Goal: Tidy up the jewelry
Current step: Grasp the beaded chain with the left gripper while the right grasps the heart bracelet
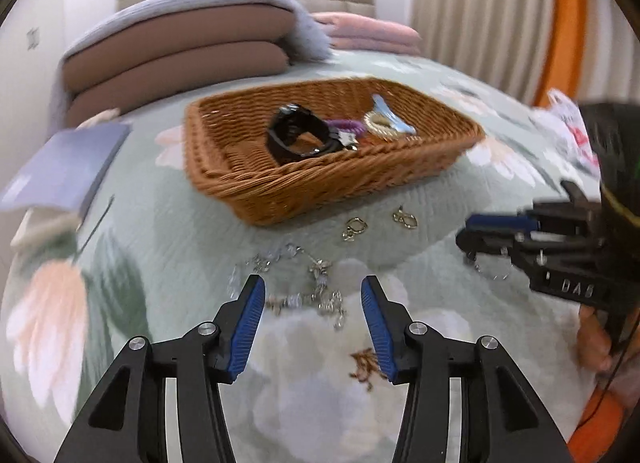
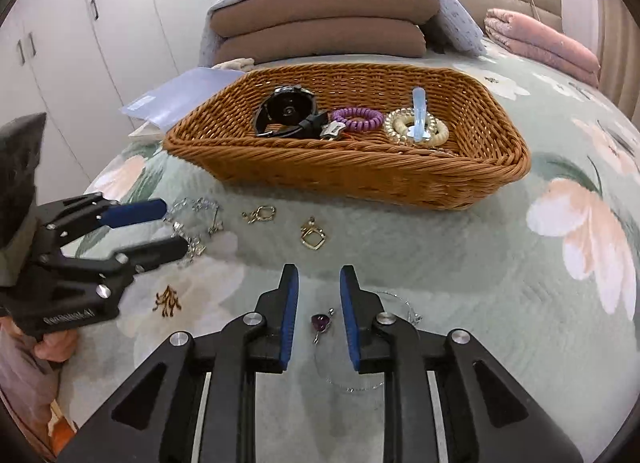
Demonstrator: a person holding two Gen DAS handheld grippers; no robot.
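Your right gripper (image 2: 319,291), jaws narrowly apart and empty, straddles the thin silver chain necklace with purple heart pendant (image 2: 319,322). It looks light and limp; pinch the stiff pendant, not the chain. Your left gripper (image 1: 313,295) is wide and empty over the silver beaded bracelet (image 1: 316,291).

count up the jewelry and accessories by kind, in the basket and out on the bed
In the wicker basket:
black watch: 1
coil hair ties, purple and pale gold: 2
light blue hair clip: 1
On the bedspread:
gold earrings: 2
silver crystal chain: 1
purple pendant necklace: 1
Total: 8
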